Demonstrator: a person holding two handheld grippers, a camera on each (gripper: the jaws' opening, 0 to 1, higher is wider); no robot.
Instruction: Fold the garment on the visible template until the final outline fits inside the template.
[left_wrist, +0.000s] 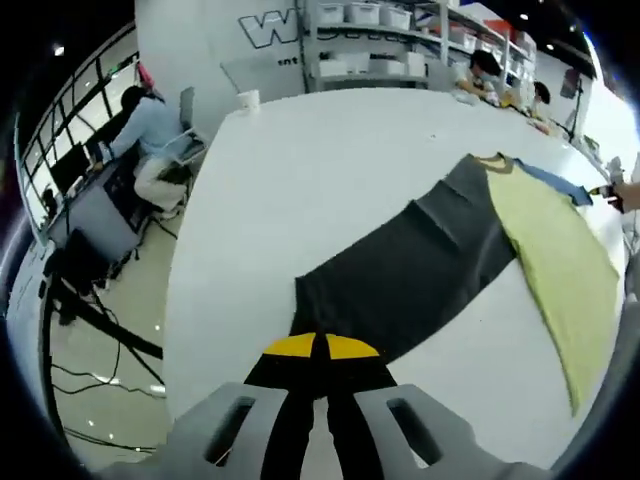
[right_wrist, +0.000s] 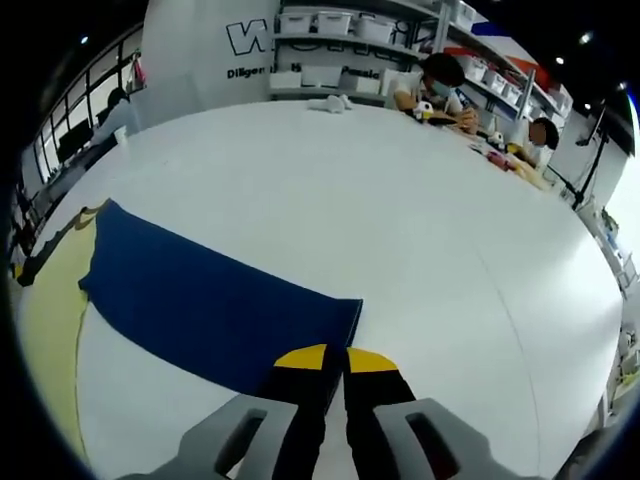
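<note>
Garment (left_wrist: 520, 240) lies flat on the white worktop (left_wrist: 330, 160), spread wide: yellow-green body in the middle, dark grey sleeve (left_wrist: 410, 270) on one side, blue sleeve (right_wrist: 210, 300) on the other.

Left gripper view, near: left claw (left_wrist: 320, 348), black jaws with yellow tips, pressed together right at the cuff end of the dark grey sleeve; looks like it pinches the cuff edge, contact partly hidden by the tips. Sleeve runs from the claw diagonally away to the yellow-green body, which lies toward the worktop's right edge. Small strip of blue shows beyond the collar. Near worktop edge curves just left of the claw.

Right gripper view, near: right claw (right_wrist: 335, 358), same yellow tips, jaws together at the cuff corner of the blue sleeve, apparently pinching it. Blue sleeve stretches left and away to the yellow-green body (right_wrist: 50, 300) at the worktop's left edge.

Farther: worktop bare and white up to its far edge. White cup (left_wrist: 247, 99) near the far left corner. People sit along the far right edge (right_wrist: 440, 85). A seated person (left_wrist: 150, 125) at a desk with monitors is off the left edge. Shelves with white bins (right_wrist: 330, 40) stand behind, and a wall with large lettering.
</note>
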